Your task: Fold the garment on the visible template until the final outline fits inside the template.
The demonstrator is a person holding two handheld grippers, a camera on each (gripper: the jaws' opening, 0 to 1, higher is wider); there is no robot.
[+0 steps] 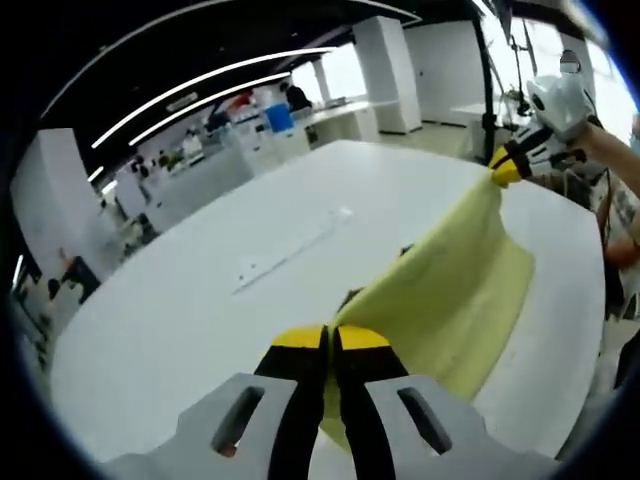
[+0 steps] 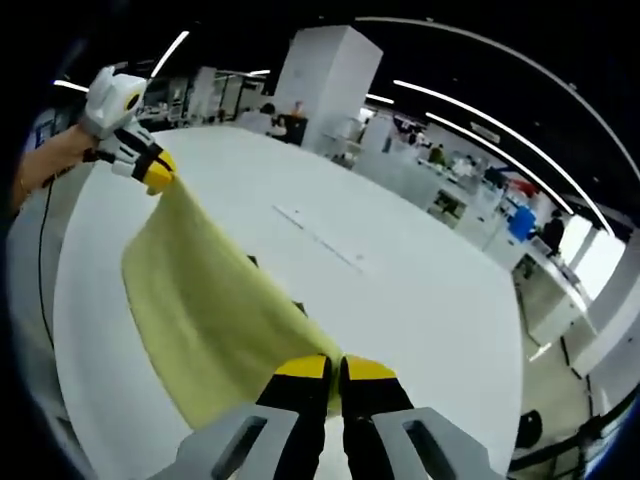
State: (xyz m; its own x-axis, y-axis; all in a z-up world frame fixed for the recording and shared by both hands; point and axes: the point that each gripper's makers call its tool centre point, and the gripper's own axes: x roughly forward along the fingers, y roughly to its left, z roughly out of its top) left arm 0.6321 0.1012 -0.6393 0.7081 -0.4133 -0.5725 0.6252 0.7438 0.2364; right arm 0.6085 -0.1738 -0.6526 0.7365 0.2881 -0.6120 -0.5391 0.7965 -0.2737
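A pale yellow garment (image 1: 455, 290) hangs stretched above the white table (image 1: 200, 290) between both grippers. My left gripper (image 1: 331, 338) is shut on one corner of it, yellow tips pressed together. In the left gripper view the right gripper (image 1: 505, 168) comes in at the upper right, pinching the far corner. In the right gripper view my right gripper (image 2: 337, 368) is shut on the garment (image 2: 205, 310), and the left gripper (image 2: 155, 172) holds the opposite corner at the upper left. Faint template lines (image 1: 290, 248) mark the tabletop; the same lines (image 2: 320, 238) lie beyond the cloth.
The table's far edge (image 1: 330, 145) borders an open room with benches, white pillars (image 2: 320, 75) and people in the distance. A person's arm (image 1: 615, 160) holds the right gripper. A black cable (image 2: 42, 250) runs along the table's left side.
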